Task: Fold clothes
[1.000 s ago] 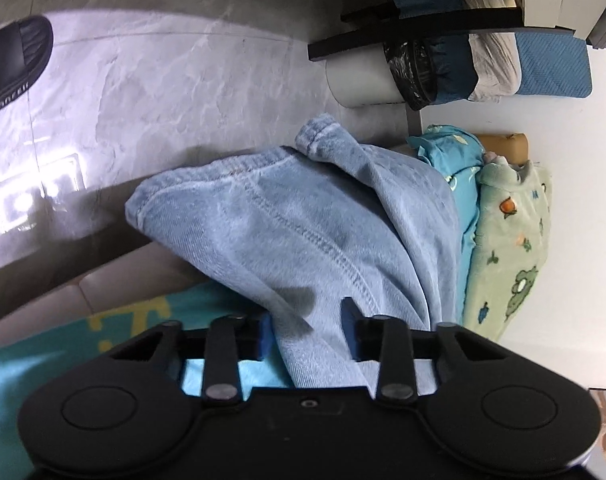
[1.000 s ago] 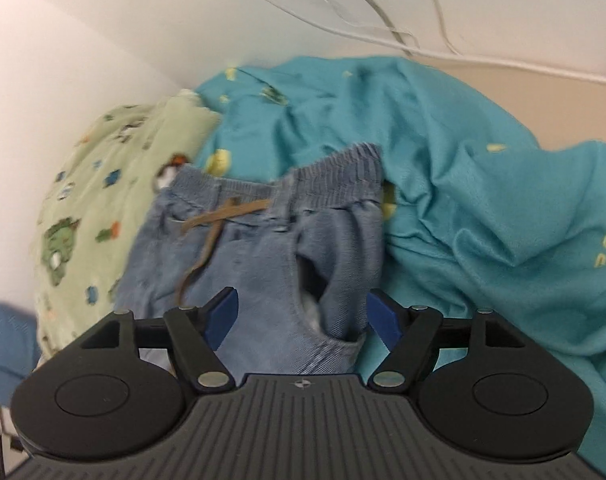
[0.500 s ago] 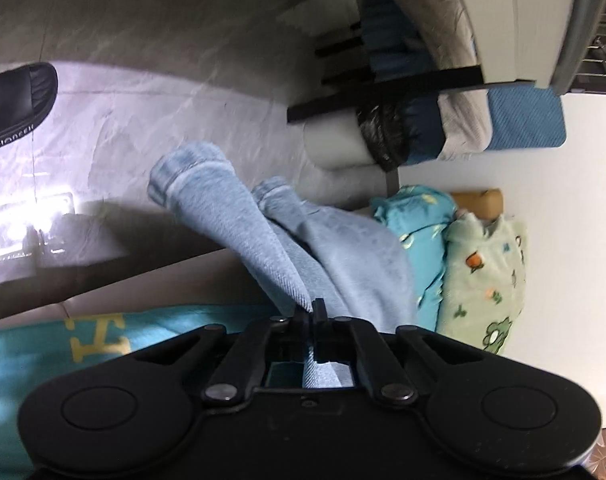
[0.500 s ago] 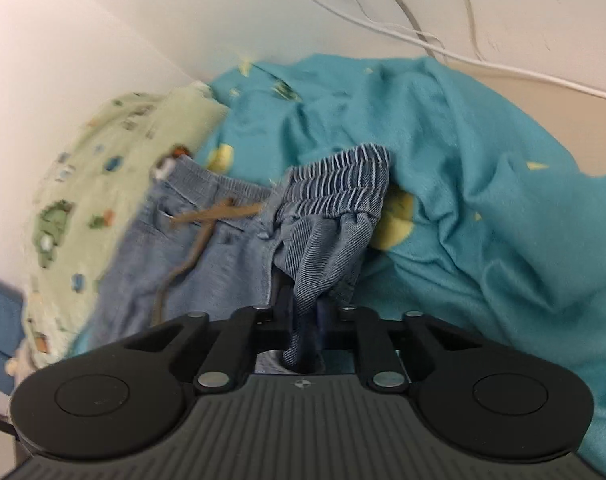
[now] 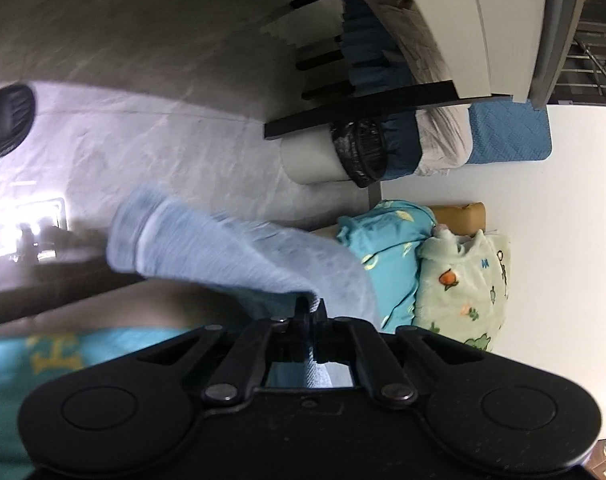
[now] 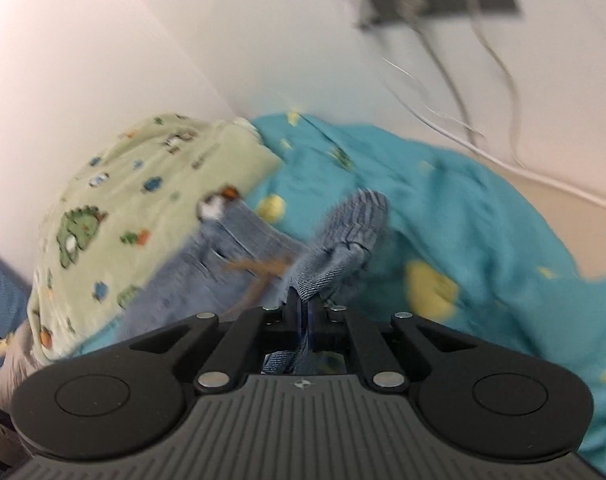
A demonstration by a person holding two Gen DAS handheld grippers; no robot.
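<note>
A pair of light blue jeans hangs lifted above the sofa, one leg stretching left past the seat edge. My left gripper is shut on the denim of that leg, cloth pinched between its jaws. In the right wrist view the jeans' waist, with an elastic band and a brown drawstring, bunches up from the bedding. My right gripper is shut on the waistband fabric.
A teal blanket with yellow prints covers the sofa, and a green dinosaur-print garment lies by the wall. White cables hang from a wall socket. Beyond the sofa edge are grey floor, a lined white bin and a black slipper.
Both grippers closed on the jeans and rose with them. The leg lifted off the sofa and swung left; the waistband gathered up into the right gripper, which also rolled.
</note>
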